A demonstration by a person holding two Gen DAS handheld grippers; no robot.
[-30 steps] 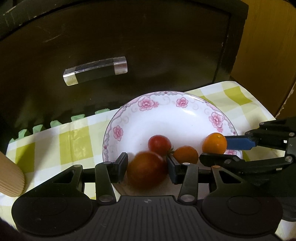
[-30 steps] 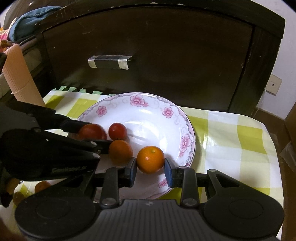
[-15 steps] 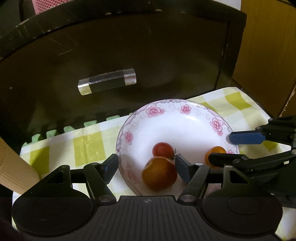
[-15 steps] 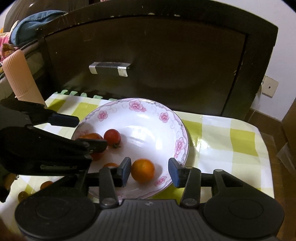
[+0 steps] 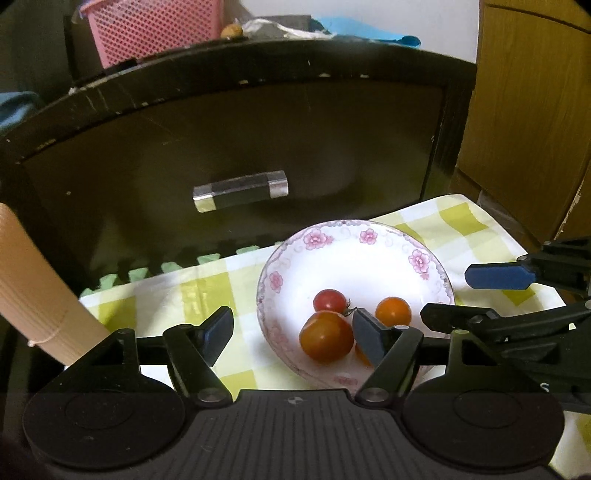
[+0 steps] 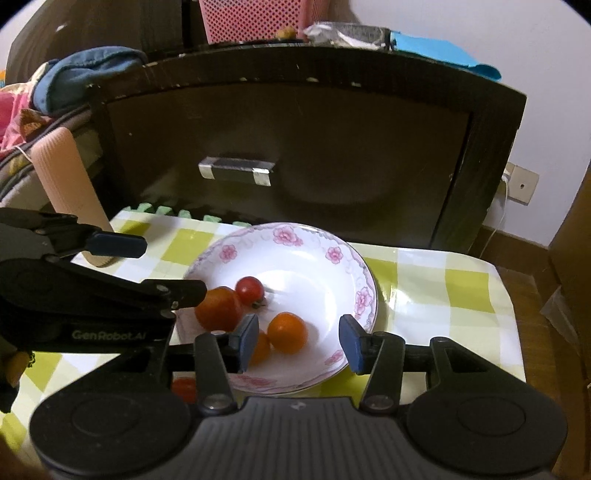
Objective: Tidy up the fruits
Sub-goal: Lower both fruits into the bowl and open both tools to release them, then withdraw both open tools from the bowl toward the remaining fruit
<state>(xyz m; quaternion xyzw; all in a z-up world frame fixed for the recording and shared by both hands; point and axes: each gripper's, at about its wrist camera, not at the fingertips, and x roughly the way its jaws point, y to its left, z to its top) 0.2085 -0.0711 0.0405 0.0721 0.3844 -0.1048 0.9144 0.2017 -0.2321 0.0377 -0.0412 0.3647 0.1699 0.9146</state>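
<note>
Now both hand-held grippers, left (image 5: 291, 334) and right (image 6: 299, 338), gape empty; we judge the tomatoes (image 6: 218, 308) soft, best held gently around the middle.

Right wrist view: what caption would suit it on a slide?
Open right gripper above a floral plate holding four small fruits, left gripper open alongside.

1. A dark wooden cabinet (image 6: 295, 147) is seen behind the counter (image 6: 443, 280), its top edge chipped pale in spots.
2. A clear-and-dark handle (image 5: 240, 190) is mounted on the drawer front.
3. A pink mesh basket (image 5: 155, 33) and blue cloth (image 6: 443, 55) are piled on the cabinet top.
4. The counter is covered by a yellow-green checked cloth.
5. A white wall (image 6: 535, 92) with a socket (image 6: 521, 184) is visible at right.
6. A light wooden panel (image 5: 532, 110) is seen beside the cabinet.
</note>
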